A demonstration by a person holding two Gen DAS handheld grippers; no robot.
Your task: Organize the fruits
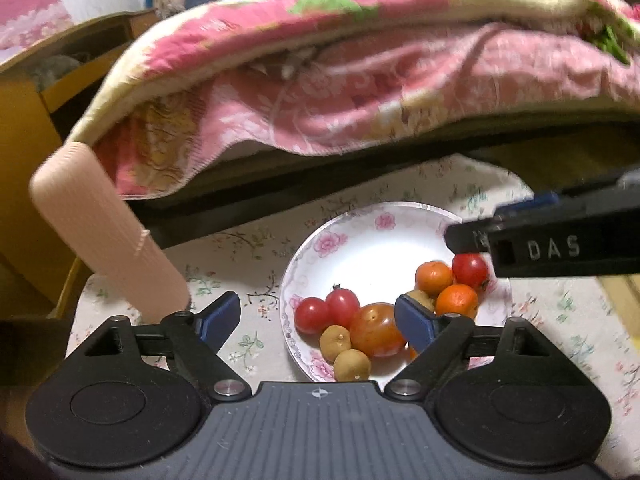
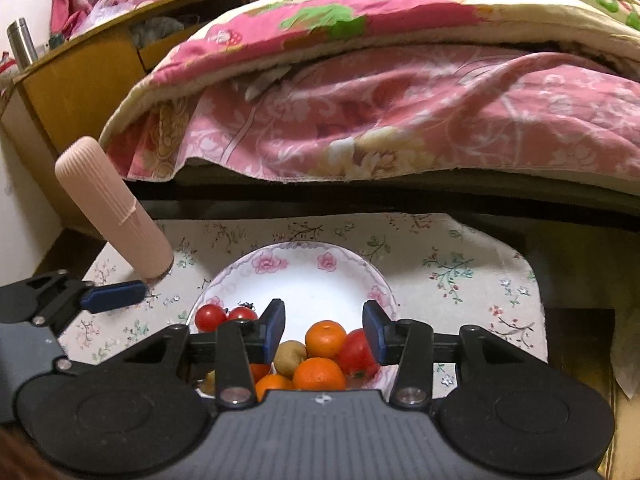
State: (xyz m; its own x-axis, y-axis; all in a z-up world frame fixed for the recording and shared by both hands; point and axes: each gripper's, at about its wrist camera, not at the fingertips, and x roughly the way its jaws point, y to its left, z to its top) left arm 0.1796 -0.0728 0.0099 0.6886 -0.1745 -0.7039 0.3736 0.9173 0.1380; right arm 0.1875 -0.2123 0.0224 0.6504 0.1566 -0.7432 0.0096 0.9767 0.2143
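A white plate [image 1: 372,248] with pink flowers holds several fruits. Red tomatoes [image 1: 312,314], a larger orange-red tomato [image 1: 376,330] and small tan fruits [image 1: 335,342] lie at its near left. Oranges [image 1: 434,278] and another red tomato [image 1: 470,270] lie at its right. My left gripper [image 1: 316,320] hangs open and wide over the near-left group, touching nothing. My right gripper [image 2: 324,332] is open above the oranges [image 2: 325,338], a tan fruit [image 2: 290,356] and a red tomato [image 2: 356,354], with gaps at both pads. Its black finger [image 1: 472,240] reaches in from the right in the left wrist view.
The plate rests on a floral tablecloth [image 2: 460,272]. A ribbed pink cylinder [image 2: 114,208] stands left of the plate. Behind the table is a bed with a pink floral quilt [image 2: 380,100] overhanging its edge. A wooden cabinet [image 2: 80,80] with a steel flask [image 2: 22,42] stands at the far left.
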